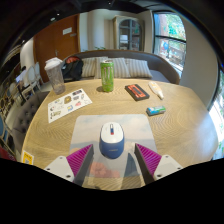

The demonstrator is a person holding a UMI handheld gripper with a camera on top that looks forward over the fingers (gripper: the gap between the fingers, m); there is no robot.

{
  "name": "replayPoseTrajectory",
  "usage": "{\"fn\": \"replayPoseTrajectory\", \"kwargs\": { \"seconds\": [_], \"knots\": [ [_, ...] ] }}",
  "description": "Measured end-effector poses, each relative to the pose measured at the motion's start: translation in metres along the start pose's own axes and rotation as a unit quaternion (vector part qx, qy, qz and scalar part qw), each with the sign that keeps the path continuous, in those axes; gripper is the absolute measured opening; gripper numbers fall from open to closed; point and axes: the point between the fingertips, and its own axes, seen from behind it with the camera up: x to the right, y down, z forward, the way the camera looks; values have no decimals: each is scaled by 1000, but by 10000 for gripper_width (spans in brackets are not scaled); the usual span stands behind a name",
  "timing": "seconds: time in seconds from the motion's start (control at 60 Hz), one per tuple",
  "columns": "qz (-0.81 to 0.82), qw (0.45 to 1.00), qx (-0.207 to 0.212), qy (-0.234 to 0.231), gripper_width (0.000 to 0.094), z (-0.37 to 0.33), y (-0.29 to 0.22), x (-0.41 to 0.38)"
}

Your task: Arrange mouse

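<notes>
A white and blue mouse (112,139) lies on a light grey mouse mat (112,132) on the round wooden table (180,125). My gripper (113,157) is open, its magenta pads (80,158) spread wide at either side. The mouse sits between the fingers, near their tips, with a gap at each side. It rests on the mat on its own.
Beyond the mat stand a green can (106,76), a clear jug (55,76), a dark red book (136,91), a teal small object (156,110) and a printed sheet (68,104). A white remote-like item (156,89) lies at the far right. A sofa is behind the table.
</notes>
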Motion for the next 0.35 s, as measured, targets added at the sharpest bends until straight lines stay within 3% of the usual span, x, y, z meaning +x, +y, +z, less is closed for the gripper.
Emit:
{"fn": "replayPoseTrajectory", "kwargs": {
  "seconds": [0.183, 0.35],
  "knots": [
    [50, 998, -10, 35, 850, -82, 51, 15],
    [101, 992, 11, 69, 842, -125, 78, 32]
  ]
}}
